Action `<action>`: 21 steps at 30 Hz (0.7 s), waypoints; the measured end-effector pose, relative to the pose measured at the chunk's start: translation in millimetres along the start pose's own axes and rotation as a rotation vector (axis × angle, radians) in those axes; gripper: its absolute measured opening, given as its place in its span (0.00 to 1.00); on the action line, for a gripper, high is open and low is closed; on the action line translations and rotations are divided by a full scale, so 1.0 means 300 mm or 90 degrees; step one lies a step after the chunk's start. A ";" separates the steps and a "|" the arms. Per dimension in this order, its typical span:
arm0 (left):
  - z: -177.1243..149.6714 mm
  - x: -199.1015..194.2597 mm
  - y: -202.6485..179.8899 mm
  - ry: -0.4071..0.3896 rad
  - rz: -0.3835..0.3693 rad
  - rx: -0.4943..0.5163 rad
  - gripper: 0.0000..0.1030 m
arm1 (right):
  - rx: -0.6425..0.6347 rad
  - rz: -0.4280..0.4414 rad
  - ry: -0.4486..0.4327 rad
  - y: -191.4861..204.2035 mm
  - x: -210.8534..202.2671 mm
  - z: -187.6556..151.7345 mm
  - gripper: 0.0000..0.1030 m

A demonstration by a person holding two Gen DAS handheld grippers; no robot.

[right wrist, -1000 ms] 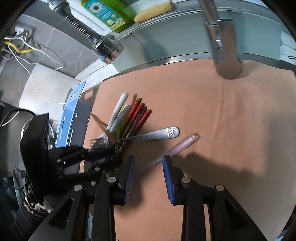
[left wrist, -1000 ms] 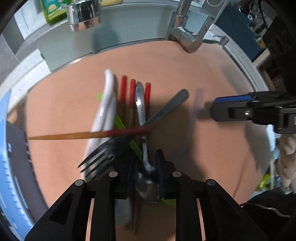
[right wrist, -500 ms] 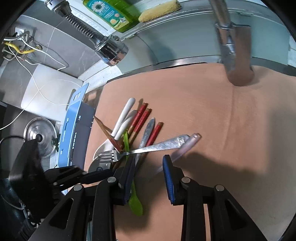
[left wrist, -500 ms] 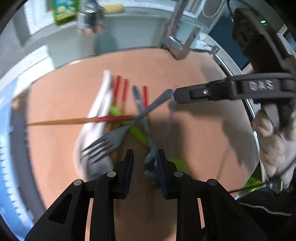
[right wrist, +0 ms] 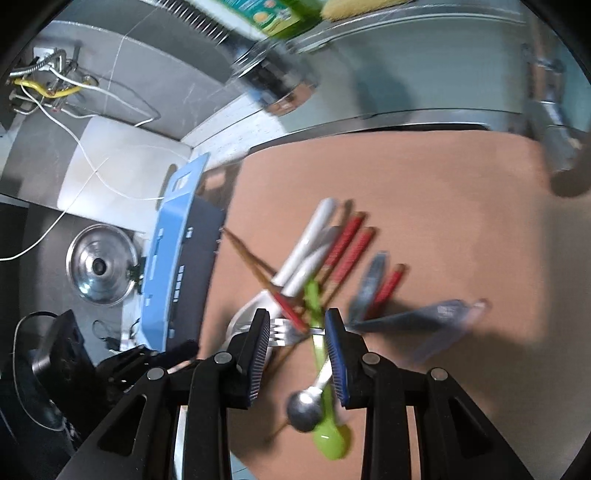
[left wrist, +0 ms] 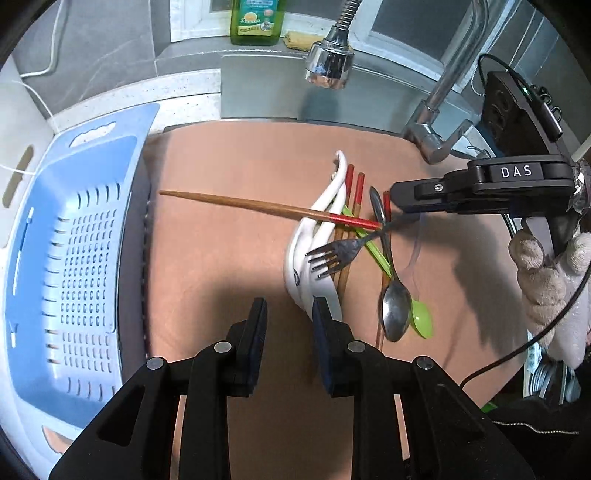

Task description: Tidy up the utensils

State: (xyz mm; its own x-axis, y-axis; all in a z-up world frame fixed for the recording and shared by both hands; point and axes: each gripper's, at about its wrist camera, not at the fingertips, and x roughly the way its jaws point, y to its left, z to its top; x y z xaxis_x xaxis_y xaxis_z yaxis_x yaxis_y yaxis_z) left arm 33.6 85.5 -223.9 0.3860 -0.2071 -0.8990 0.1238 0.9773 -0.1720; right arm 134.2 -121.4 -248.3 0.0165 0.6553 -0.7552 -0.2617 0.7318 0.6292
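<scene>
A pile of utensils lies on the brown mat (left wrist: 221, 280): two white ceramic spoons (left wrist: 314, 236), red-tipped chopsticks (left wrist: 356, 184), one chopstick (left wrist: 258, 206) lying crosswise, a metal fork (left wrist: 336, 251), a metal spoon (left wrist: 395, 302) and a green plastic spoon (left wrist: 421, 321). My left gripper (left wrist: 290, 314) is open over bare mat, its right finger just beside the white spoons. My right gripper (right wrist: 297, 332) hovers open above the pile, with the fork (right wrist: 282, 332) and the green spoon (right wrist: 330, 439) showing below its gap. In the left wrist view its tip (left wrist: 399, 199) sits over the fork's handle.
A blue perforated basket (left wrist: 55, 258) stands at the mat's left edge. A tap (left wrist: 439, 122), a spray head (left wrist: 328, 66), a soap bottle (left wrist: 255, 22) and a sponge (left wrist: 299, 38) are at the back. A pot lid (right wrist: 99, 266) lies beyond the basket. A gloved hand (left wrist: 543, 266) holds the right gripper.
My left gripper has drawn away leftward from the metal spoon that lay between its jaws, bringing the basket into view. The right gripper has moved in over the pile.
</scene>
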 end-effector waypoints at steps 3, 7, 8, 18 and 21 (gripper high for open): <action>0.010 0.013 -0.002 0.003 -0.002 -0.002 0.22 | -0.016 0.017 0.017 0.051 0.047 0.001 0.27; 0.020 0.031 -0.015 0.010 -0.006 0.002 0.22 | -0.025 0.012 0.044 0.096 0.138 0.007 0.27; 0.021 0.032 -0.015 0.009 -0.006 0.003 0.22 | -0.020 0.014 0.049 0.100 0.156 0.011 0.27; -0.012 0.039 -0.050 0.019 -0.033 0.011 0.22 | -0.029 -0.047 0.048 0.105 0.183 0.051 0.27; -0.029 0.057 -0.081 0.028 -0.043 0.021 0.22 | -0.022 -0.057 0.045 0.084 0.176 0.061 0.27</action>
State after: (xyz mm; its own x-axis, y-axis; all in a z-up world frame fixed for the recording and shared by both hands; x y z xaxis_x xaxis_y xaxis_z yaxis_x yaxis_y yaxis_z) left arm 29.1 58.7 -238.6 0.3350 -0.2695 -0.9028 0.1779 0.9591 -0.2203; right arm 146.1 -64.9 -268.9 -0.0263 0.5719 -0.8199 -0.2949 0.7793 0.5530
